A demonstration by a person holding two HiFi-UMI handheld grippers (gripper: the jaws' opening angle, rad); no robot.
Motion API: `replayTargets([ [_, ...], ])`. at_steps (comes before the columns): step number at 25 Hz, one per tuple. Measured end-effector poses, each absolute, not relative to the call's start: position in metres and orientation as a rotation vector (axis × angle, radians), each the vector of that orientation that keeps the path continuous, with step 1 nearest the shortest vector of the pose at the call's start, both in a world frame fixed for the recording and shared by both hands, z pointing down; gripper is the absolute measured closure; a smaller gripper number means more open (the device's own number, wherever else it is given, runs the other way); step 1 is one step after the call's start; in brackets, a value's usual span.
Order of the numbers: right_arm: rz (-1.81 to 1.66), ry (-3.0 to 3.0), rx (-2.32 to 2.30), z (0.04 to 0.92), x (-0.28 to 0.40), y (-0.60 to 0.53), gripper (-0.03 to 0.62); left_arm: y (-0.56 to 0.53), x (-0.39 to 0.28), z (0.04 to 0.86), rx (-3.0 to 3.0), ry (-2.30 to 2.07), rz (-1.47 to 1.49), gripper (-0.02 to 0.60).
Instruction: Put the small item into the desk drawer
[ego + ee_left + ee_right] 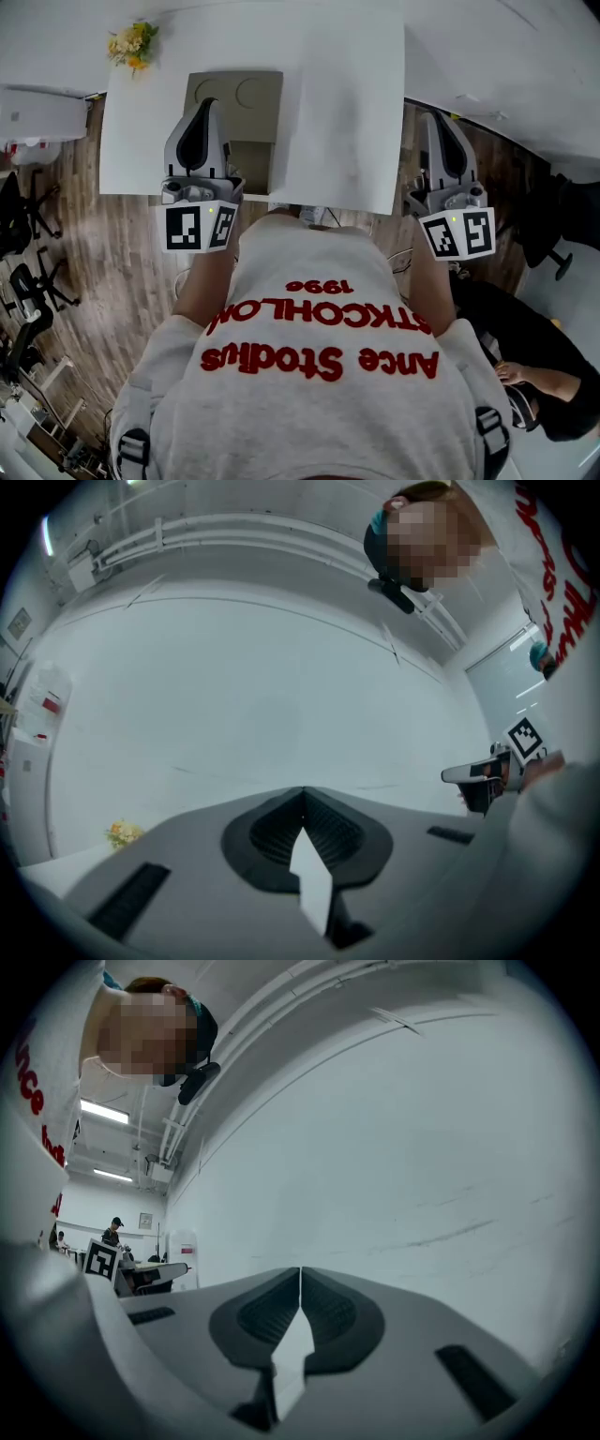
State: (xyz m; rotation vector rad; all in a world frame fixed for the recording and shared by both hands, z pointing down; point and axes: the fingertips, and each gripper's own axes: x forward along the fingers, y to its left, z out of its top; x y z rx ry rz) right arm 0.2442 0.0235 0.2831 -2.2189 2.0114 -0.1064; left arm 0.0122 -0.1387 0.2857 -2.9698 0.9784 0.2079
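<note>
— Where is the small item to be seen?
— The small item cannot be made out in any view. The desk drawer [258,117] is seen open from above, its tan inside framed by the white desk [337,103]. Two round outlines are shown at its far end. Whether either is the item cannot be told.

— What is held over the drawer?
— The left gripper [205,103] is held above the drawer's left part, its tips pointed away from the person. Its jaws are seen pressed together, and nothing is gripped between them.

— And the other claw?
— The right gripper [439,120] is held just past the desk's right edge, over the wooden floor [122,253] and well apart from the drawer. Its jaws are likewise clenched, with nothing between them.

— What else is shown around?
— Yellow flowers [132,42] are seen at the desk's far left corner. A seated person [534,366] in black is seen low at the right. A pale wall [422,1147] is faced in both gripper views.
</note>
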Motion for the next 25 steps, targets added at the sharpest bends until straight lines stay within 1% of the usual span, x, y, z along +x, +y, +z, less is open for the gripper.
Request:
replayTargets([
  [9,-0.276,1.976,-2.297,0.317,0.236,0.022,0.586,-0.142,0.040,0.309,-3.057,0.840,0.118,0.575],
  [17,-0.587,1.996,-2.386,0.415,0.232,0.023,0.583,-0.138,0.052,0.355,-3.114,0.778,-0.039,0.575],
  [18,-0.640,1.996,-2.388,0.428,0.230,0.024,0.571,-0.138,0.053,0.360,-3.118,0.778,-0.055,0.575],
  [19,-0.693,1.998,-2.389,0.442,0.228,0.024,0.536,-0.138,0.053,0.365,-3.123,0.777,-0.071,0.575],
  [20,-0.744,2.000,-2.391,0.456,0.226,0.025,0.519,-0.137,0.052,0.369,-3.129,0.776,-0.089,0.575],
  [24,-0.899,2.025,-2.421,0.505,0.211,0.027,0.511,-0.132,0.049,0.386,-3.153,0.762,-0.154,0.575],
  [25,-0.935,2.041,-2.430,0.515,0.206,0.027,0.499,-0.131,0.047,0.390,-3.158,0.759,-0.168,0.575],
])
